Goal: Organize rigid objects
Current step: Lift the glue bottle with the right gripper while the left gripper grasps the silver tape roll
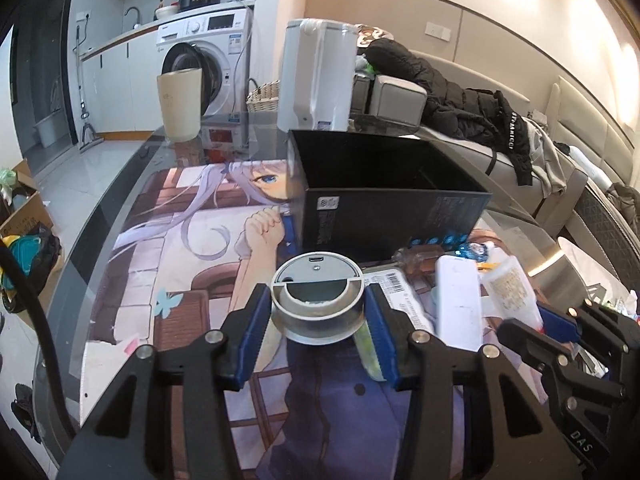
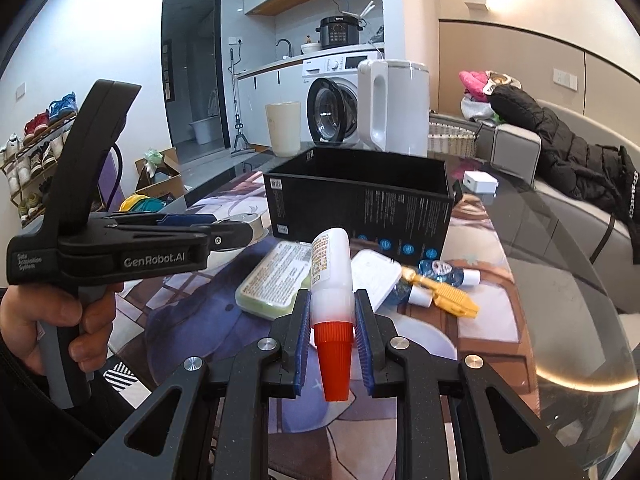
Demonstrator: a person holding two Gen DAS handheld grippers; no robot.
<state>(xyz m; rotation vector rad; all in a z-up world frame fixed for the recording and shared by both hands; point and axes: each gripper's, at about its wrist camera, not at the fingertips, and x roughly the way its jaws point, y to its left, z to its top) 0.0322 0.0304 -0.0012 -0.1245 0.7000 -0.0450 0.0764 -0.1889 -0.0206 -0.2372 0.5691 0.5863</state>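
Note:
My left gripper is shut on a round grey metal puck and holds it above the anime mat, in front of the open black box. My right gripper is shut on a white glue bottle with an orange cap pointing toward the camera. In the right wrist view the black box stands just beyond, and the left gripper with the puck is at the left. The glue bottle also shows in the left wrist view.
On the mat lie a green-and-white case, a white flat case, a yellow clip and small blue tubes. A white kettle, a cream cup and a white charger stand behind the box. The glass table edge curves at left.

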